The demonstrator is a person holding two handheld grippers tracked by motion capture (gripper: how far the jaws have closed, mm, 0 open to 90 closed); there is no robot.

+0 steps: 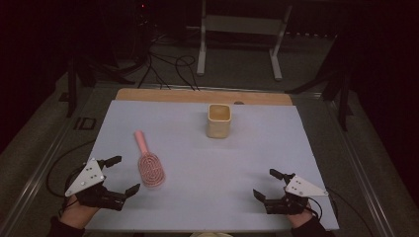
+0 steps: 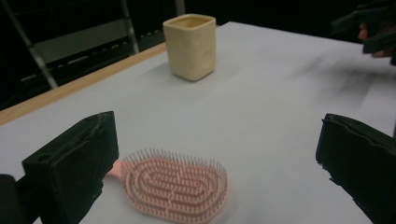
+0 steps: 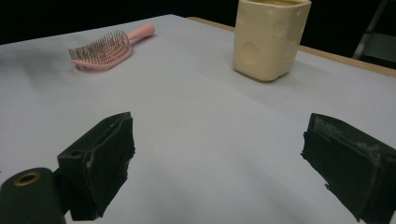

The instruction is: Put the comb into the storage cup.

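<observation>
Left claw [image 1: 120,175], jaws spread, sits just beside the pink oval plastic hairbrush [image 1: 149,165]; right claw [image 1: 267,184] rests spread on the pale grey counter [image 1: 207,163].

just ahead of the left gripper [image 1: 120,174], a pink hairbrush [image 1: 148,163] in smooth matt plastic, bristle rows fine and stiff. farther off between both grippers, a cream cup [image 1: 218,121], matt, dimpled walls. table cover [image 1: 207,197] pale, matt, smooth; bare wood edge [image 1: 197,96] beyond. jaw pads black, rough, chipped.
</observation>
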